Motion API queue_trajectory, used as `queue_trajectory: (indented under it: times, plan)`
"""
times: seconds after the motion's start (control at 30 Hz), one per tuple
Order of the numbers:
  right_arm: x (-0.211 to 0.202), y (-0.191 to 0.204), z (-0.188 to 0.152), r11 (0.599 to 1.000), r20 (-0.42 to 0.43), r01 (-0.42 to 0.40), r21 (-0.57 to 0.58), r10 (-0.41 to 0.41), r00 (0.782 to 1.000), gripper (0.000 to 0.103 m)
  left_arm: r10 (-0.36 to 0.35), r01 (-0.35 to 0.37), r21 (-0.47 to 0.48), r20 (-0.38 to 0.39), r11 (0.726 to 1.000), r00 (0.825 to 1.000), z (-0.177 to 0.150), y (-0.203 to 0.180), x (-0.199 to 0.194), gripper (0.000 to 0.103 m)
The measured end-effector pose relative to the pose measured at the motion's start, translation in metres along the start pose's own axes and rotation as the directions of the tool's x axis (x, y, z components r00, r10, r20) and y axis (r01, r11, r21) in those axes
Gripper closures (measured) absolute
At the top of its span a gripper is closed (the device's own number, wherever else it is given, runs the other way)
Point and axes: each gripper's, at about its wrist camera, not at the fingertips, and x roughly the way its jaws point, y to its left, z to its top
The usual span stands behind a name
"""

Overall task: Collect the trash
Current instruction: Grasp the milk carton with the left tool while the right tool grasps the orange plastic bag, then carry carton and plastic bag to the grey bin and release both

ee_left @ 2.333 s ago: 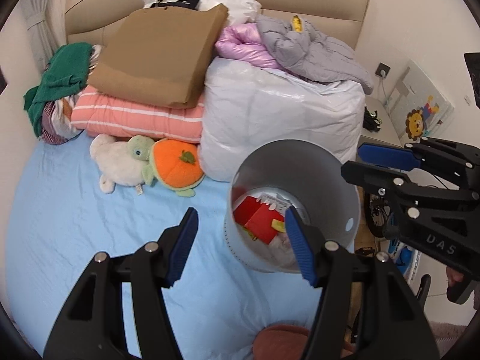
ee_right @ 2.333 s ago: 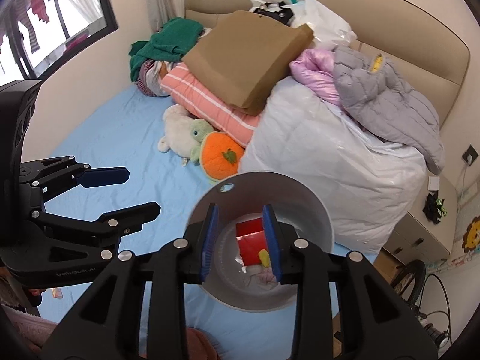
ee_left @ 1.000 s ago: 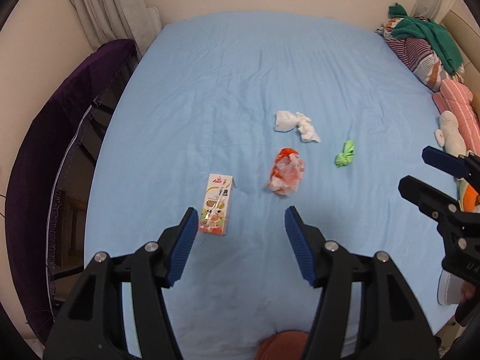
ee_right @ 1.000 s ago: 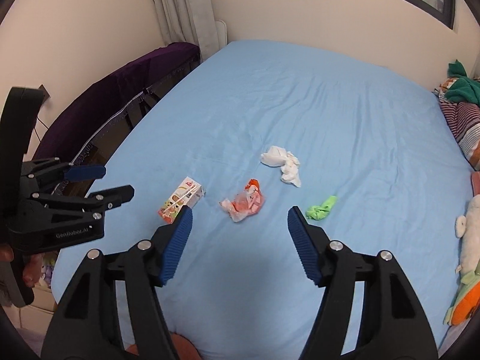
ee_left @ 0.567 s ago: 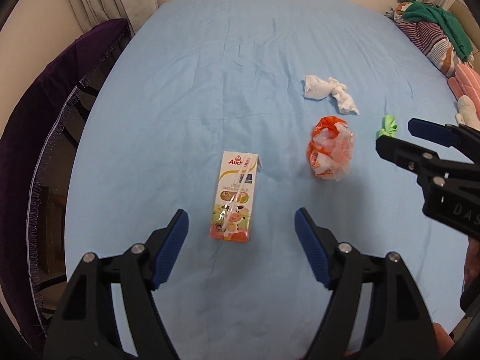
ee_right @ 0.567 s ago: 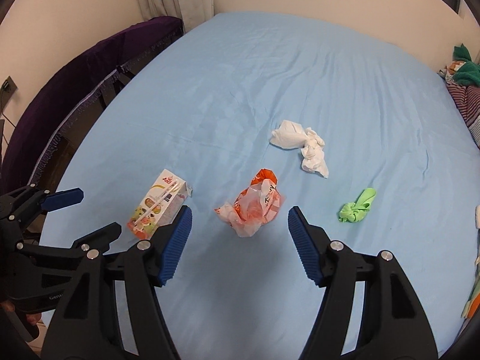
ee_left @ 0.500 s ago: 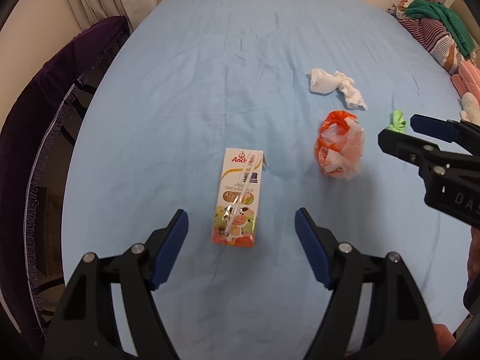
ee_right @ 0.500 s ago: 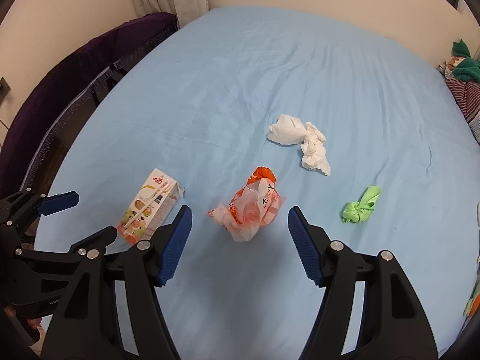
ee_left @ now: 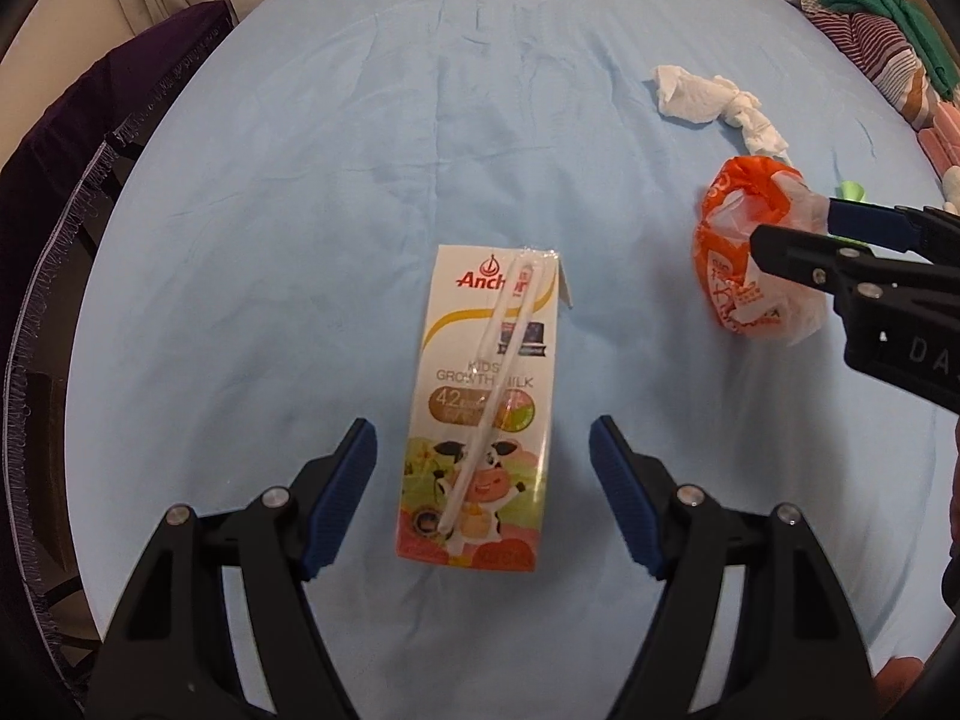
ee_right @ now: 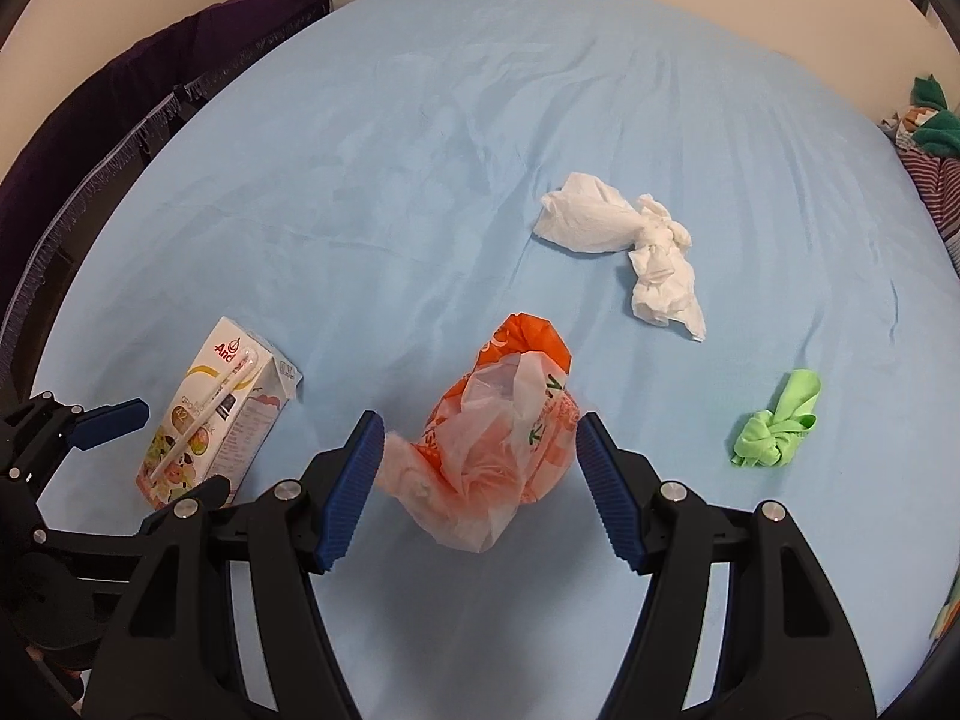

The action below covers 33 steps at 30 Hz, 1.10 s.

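A milk carton (ee_left: 483, 414) with a straw on its face lies flat on the blue bed sheet (ee_left: 372, 138). My left gripper (ee_left: 483, 498) is open, its blue pads on either side of the carton's near end and clear of it. The carton (ee_right: 210, 414) also shows at the left of the right wrist view. A crumpled orange and clear plastic bag (ee_right: 498, 444) sits between the pads of my open right gripper (ee_right: 474, 480), untouched. Farther off lie a white tissue wad (ee_right: 624, 240) and a knotted green scrap (ee_right: 774, 420).
A dark purple fringed throw (ee_left: 66, 138) runs along the bed's left edge. Folded clothes (ee_left: 870, 18) are piled at the far right. My right gripper (ee_left: 798, 246) reaches in beside the orange bag (ee_left: 750, 246) in the left wrist view.
Both grippers came down close to the sheet. The carton now lies between the left pads and the orange bag between the right pads. The left jaws stand wider than a second ago.
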Motion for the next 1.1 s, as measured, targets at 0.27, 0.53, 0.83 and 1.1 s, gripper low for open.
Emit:
queue_trajectory:
  times: [0.27,0.53,0.83,1.1]
  plan:
    - [0.003,0.007,0.000,0.998,-0.016,0.007,-0.055,-0.008,1.000,0.074,-0.021,0.021,-0.008,-0.047,1.000,0.999,-0.004,0.001,0.022,0.051]
    - [-0.006,0.008,-0.001,0.996,-0.022,-0.031,-0.079,0.029,0.999,0.086,-0.038,0.038,0.001,-0.023,0.999,0.999,-0.008,-0.001,0.012,0.052]
    - [-0.053,0.009,-0.001,0.994,0.005,-0.062,-0.091,0.063,0.998,0.087,-0.029,0.029,0.010,-0.017,1.000,0.999,-0.012,-0.002,-0.033,0.052]
    - [-0.141,-0.012,-0.004,0.995,0.054,-0.080,-0.055,0.083,0.995,0.087,-0.028,0.027,0.080,0.015,0.996,0.999,0.004,-0.023,-0.116,0.052]
